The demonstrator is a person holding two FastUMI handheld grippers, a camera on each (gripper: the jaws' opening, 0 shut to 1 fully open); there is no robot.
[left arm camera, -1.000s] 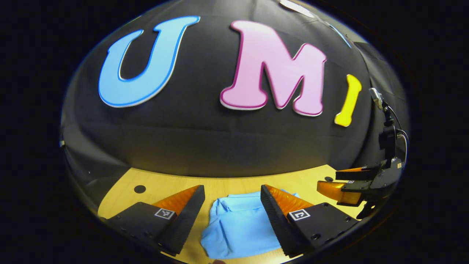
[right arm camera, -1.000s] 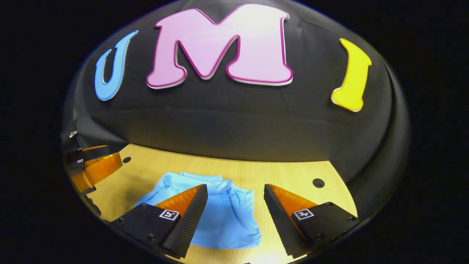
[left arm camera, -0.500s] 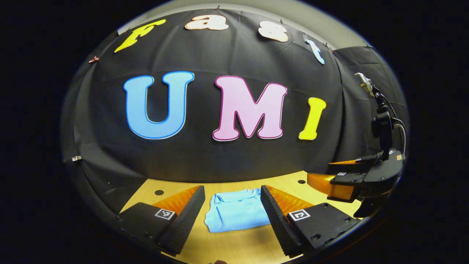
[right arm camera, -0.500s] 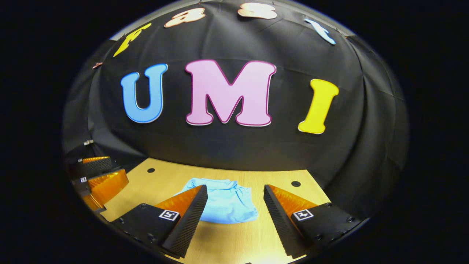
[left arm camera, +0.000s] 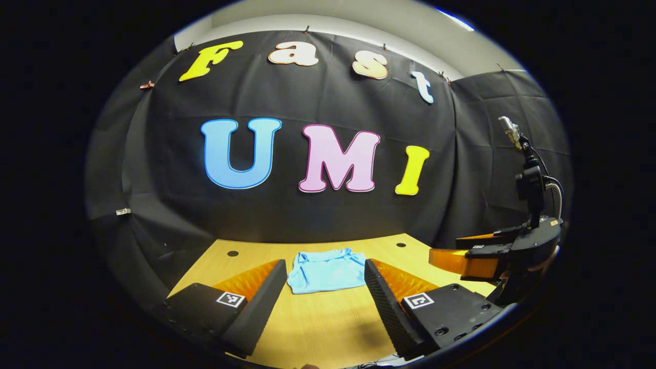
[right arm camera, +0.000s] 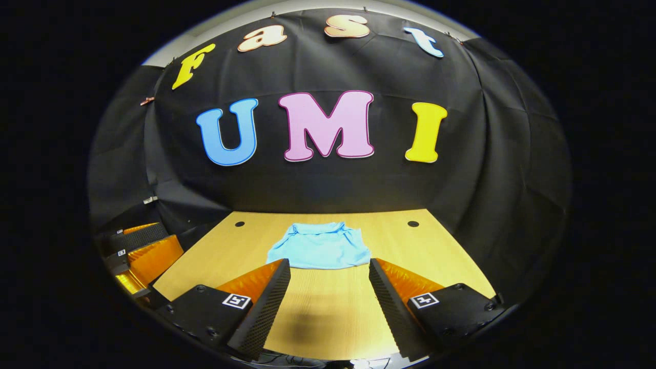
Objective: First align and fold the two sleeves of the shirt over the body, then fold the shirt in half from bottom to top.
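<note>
Lying folded into a small packet mid-table, the shirt looks light, soft and limp; any regrip belongs at a doubled edge. Left gripper and right gripper hang spread, empty, well apart from it.

The left gripper is held level above the table, its jaws spread wide, nothing gripped between them. The right gripper is held likewise, jaws apart and empty. The right gripper is seen at the right edge of the left gripper view.
</note>
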